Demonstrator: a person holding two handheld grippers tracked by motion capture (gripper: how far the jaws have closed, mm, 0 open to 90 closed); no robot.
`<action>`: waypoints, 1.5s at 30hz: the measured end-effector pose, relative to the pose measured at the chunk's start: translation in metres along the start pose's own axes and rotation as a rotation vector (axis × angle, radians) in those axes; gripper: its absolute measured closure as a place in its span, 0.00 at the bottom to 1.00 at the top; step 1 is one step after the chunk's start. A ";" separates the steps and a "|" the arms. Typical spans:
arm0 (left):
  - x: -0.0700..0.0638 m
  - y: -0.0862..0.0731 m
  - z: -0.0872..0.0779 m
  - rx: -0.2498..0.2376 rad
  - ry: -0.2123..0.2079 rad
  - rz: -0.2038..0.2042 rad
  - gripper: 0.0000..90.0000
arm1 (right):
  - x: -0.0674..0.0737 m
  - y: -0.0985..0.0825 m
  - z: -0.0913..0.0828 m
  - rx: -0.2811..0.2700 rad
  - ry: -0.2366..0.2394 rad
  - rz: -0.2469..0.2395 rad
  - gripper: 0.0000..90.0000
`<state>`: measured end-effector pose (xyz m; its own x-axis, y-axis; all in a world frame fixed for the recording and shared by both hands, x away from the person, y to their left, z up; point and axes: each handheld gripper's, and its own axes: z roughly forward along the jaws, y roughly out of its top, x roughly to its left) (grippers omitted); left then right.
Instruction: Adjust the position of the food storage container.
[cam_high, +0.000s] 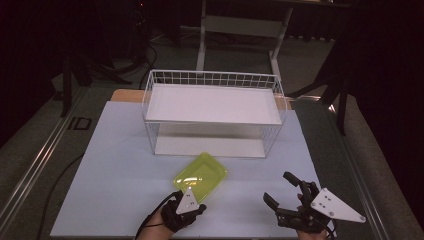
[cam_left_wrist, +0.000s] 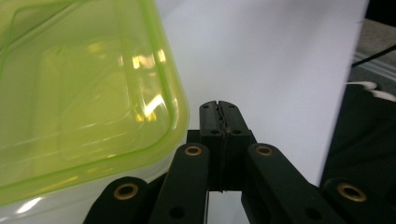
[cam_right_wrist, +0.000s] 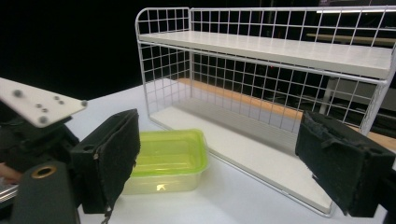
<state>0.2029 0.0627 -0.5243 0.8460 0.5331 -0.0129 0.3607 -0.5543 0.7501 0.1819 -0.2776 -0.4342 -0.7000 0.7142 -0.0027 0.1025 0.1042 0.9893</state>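
sitting on the white table (cam_high: 100, 165), just in front of the wire rack (cam_high: 212, 112): green container (cam_high: 201, 176), lid on, turned at an angle to the table edge. left gripper (cam_high: 184, 202) resting at the container's near corner, jaws pressed fully together on nothing, tips just beside the rim in the left gripper view (cam_left_wrist: 219, 122). right gripper (cam_high: 285, 195) hovering well apart to the right, jaws spread wide, holding nothing; looking past them at the container (cam_right_wrist: 168, 158) and the rack's lower shelf (cam_right_wrist: 261, 154).

judging the step: nudging or squaring the container with the closed left tips before a lift toward the rack. doing it well: pushing low on the wall rather than on the lid lip, keeping the push slow so the light tub is not spinning; opening the left jaws and taking the rim at the near corner if a grasp is wanted; bringing the right jaws in from the open right side to steady the far corner.

room: plenty of bare table left and right of the container; near table edge close behind both hands; rack's front wire and upper shelf (cam_high: 212, 102) limiting height when sliding in.
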 end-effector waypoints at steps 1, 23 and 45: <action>0.002 0.000 0.001 0.012 0.005 0.001 1.00 | 0.000 0.000 0.000 0.000 0.000 0.000 0.16; 0.043 -0.031 -0.018 0.023 0.173 -0.213 1.00 | 0.000 0.000 -0.001 0.000 0.009 0.008 0.16; 0.102 -0.045 -0.063 -0.029 0.292 -0.334 1.00 | 0.002 0.000 0.000 0.002 0.012 0.001 0.16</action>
<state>0.2484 0.1824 -0.5180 0.5366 0.8406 -0.0734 0.5805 -0.3047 0.7551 0.1802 -0.2763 -0.4341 -0.7082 0.7060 -0.0004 0.1044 0.1053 0.9889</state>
